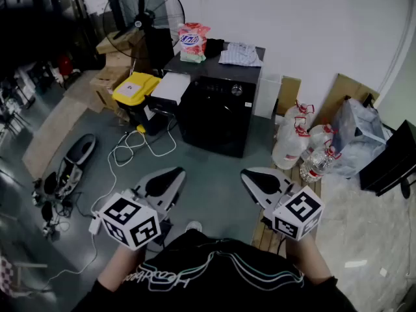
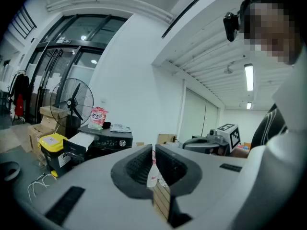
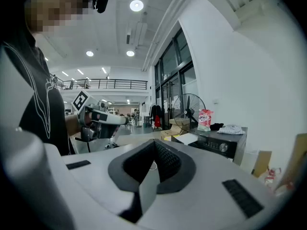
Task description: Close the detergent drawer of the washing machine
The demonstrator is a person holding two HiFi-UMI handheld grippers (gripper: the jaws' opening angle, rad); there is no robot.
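Note:
The black washing machine (image 1: 218,112) stands against the far wall, a few steps ahead of me. A pink detergent bag (image 1: 193,42) and a folded cloth (image 1: 240,54) lie on its top. Its control strip with a round knob (image 1: 237,90) faces me; I cannot make out the detergent drawer from here. My left gripper (image 1: 177,173) and right gripper (image 1: 247,174) hover side by side over the floor, well short of the machine, both shut and holding nothing. The washer also shows in the left gripper view (image 2: 108,143) and the right gripper view (image 3: 223,145), beyond the jaws (image 2: 153,152) (image 3: 154,145).
A yellow-lidded bin (image 1: 134,88) and a white box (image 1: 170,86) stand left of the washer, with a fan (image 1: 146,8) behind. White cables (image 1: 136,145) lie on the floor. Large water bottles (image 1: 305,142) and a wooden pallet (image 1: 268,236) are to the right.

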